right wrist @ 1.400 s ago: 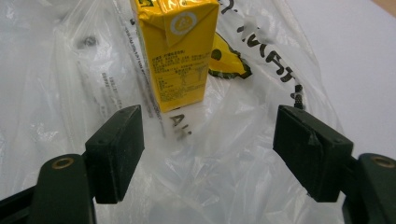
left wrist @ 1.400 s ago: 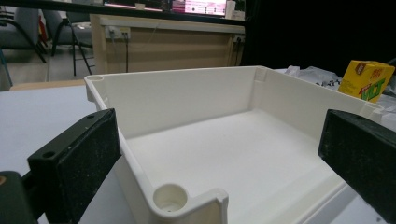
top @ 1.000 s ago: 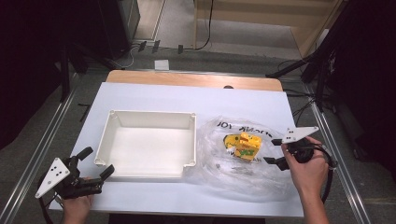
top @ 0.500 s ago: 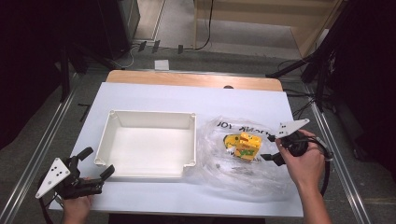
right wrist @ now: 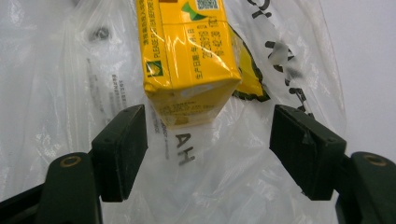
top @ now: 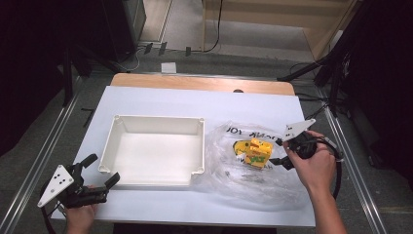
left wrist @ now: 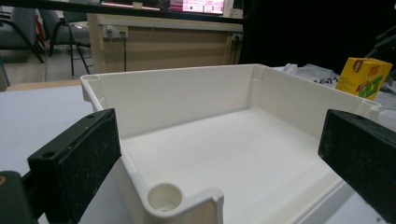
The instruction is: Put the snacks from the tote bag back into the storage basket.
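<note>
Over the last second the right gripper (top: 278,151) has slid in from the right side of the clear plastic bag (top: 243,168) toward the yellow drink carton (top: 258,152) lying on it, and the grey plate on top of it has swung round as the hand (top: 314,165) turned; the carton, the bag and the white tray (top: 155,152) have not shifted. That reads as the approach to a pick of the carton, with no grasp made so far. In the right gripper view the jaws stand wide apart, wider than the carton's end, and that end (right wrist: 187,70) sits just ahead of the gap and toward the left jaw, nearly level with its tip but not seen touching it; beneath both jaws lies the crinkled film of the bag. The right gripper is therefore released and holds nothing. The carton lies just right of the tray, on the bag, with a second yellow pack (top: 239,147) touching its tray-facing side. The left gripper (top: 100,171) has stayed put off the tray's near left corner, jaws spread wide and empty; in the left gripper view they frame that corner (left wrist: 187,203) without visibly touching it, and the tray is bare.
</note>
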Available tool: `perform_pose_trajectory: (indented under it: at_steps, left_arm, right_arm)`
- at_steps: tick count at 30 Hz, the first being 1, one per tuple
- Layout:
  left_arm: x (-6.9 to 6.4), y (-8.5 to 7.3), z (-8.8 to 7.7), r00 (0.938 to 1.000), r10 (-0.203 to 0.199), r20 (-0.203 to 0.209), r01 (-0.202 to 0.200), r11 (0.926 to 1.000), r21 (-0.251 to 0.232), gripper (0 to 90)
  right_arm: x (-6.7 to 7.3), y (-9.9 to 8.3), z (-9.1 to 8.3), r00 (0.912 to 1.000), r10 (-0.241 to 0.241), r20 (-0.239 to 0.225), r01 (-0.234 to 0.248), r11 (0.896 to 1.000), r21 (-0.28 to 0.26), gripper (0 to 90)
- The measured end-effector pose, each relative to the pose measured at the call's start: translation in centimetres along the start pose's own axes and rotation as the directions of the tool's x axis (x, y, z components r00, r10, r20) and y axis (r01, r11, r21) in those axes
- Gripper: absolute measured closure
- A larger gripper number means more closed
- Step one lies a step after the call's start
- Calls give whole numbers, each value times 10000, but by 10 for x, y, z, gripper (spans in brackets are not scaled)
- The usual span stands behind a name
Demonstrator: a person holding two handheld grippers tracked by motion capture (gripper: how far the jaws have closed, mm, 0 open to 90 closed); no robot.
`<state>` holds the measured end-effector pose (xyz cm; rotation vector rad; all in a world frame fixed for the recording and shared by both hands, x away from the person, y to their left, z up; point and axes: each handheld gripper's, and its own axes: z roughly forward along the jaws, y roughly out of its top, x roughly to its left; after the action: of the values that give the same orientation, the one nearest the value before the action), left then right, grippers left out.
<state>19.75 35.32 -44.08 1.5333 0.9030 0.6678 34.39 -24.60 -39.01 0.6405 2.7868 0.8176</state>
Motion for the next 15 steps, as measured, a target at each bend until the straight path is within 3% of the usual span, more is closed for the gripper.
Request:
perform_pose_trajectory:
  at_steps: [15]
  left_arm:
    - [-1, 0, 0, 10000, 73, 30, -73, 10000, 34, 0]
  right_arm:
    - [1, 22, 9, 9972, -611, -442, 636, 9962, 594, 302]
